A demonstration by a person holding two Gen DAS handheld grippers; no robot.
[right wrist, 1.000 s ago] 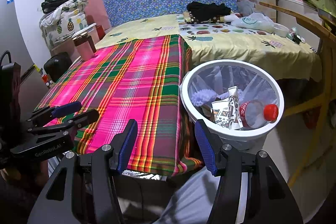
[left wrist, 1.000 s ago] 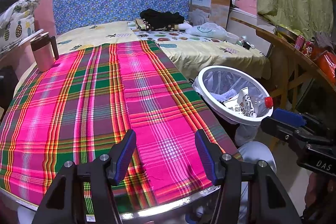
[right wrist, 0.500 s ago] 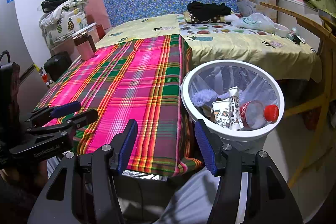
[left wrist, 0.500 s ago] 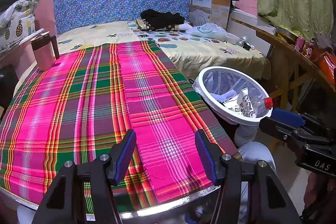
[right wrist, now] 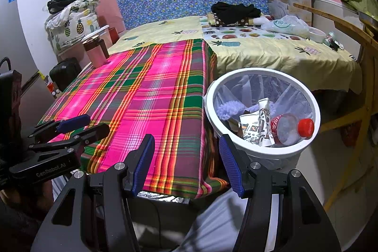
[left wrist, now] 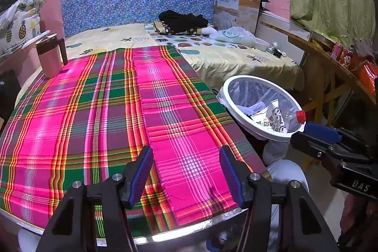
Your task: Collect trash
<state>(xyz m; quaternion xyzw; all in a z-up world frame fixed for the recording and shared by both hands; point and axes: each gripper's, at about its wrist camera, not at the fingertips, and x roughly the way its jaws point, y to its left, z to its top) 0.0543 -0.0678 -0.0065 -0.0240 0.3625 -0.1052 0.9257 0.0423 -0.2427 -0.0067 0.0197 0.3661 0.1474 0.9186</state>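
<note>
Almost nothing has shifted since earlier. Left gripper (left wrist: 185,172) and right gripper (right wrist: 186,163) gape wide, empty. Bin (right wrist: 261,150) holds bottle (right wrist: 289,128); cloth (left wrist: 118,110) looks trash-free, so scan before finishing.

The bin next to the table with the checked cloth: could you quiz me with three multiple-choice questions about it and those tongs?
1. Where is the bin?
A. beside the table's right edge
B. on the bed
C. on the cloth

2. What colour is the bottle cap?
A. blue
B. red
C. green

3. How are the right tongs?
A. shut on a bottle
B. shut, empty
C. open, empty

Answers: 1 A, it stands on the floor against the cloth edge; 2 B, the cap in the bin is red; 3 C, the fingers are spread with nothing between.
</note>
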